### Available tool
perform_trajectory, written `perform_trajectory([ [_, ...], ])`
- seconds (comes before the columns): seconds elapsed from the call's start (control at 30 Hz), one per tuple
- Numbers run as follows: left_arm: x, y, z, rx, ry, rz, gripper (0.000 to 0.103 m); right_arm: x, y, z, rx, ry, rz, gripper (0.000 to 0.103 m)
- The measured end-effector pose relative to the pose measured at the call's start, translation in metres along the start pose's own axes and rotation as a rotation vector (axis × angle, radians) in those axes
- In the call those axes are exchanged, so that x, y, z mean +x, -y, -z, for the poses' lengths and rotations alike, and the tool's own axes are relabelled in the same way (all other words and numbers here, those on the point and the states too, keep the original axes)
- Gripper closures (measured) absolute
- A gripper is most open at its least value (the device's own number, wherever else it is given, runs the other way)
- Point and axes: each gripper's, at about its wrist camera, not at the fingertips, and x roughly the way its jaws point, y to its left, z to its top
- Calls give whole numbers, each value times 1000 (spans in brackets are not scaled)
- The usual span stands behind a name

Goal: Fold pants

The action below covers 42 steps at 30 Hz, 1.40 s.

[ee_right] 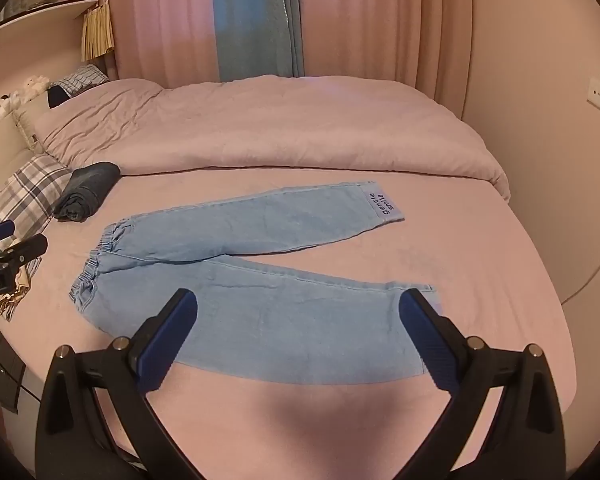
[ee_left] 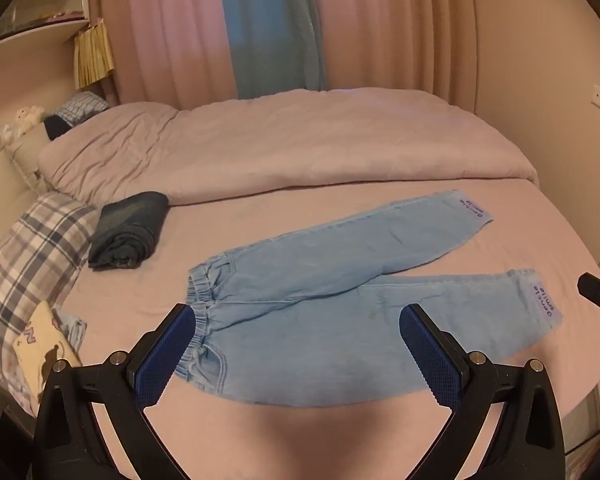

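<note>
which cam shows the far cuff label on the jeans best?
Right wrist. The far cuff label sits near frame centre there, and its dark lettering is sharp enough to read. In the left wrist view the same label lies further toward the edge, smaller and purple-tinted, with lettering hard to read.

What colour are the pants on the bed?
Light blue pants, clearest in the right wrist view.

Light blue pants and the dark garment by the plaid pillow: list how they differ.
The light blue pants lie spread flat, legs splayed apart; the dark garment is bundled into a compact roll. The pants are pale denim blue, the garment nearly navy. The pants cover far more sheet. Both rest on the pink bed.
</note>
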Motion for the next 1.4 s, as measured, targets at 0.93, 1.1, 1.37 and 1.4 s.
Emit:
perform_trajectory([
  [0.93,-2,3,3,5,2,15,1,-1,0,2,-3,12,2,2],
  [1.1,-2,3,3,6,1,15,1,-2,-1,3,-5,13,4,2],
  [1.37,-2,4,2,8,8,13,1,-2,-2,3,-8,14,4,2],
  [1.4,-3,3,2,8,7,15,1,-2,-2,3,-8,14,4,2],
])
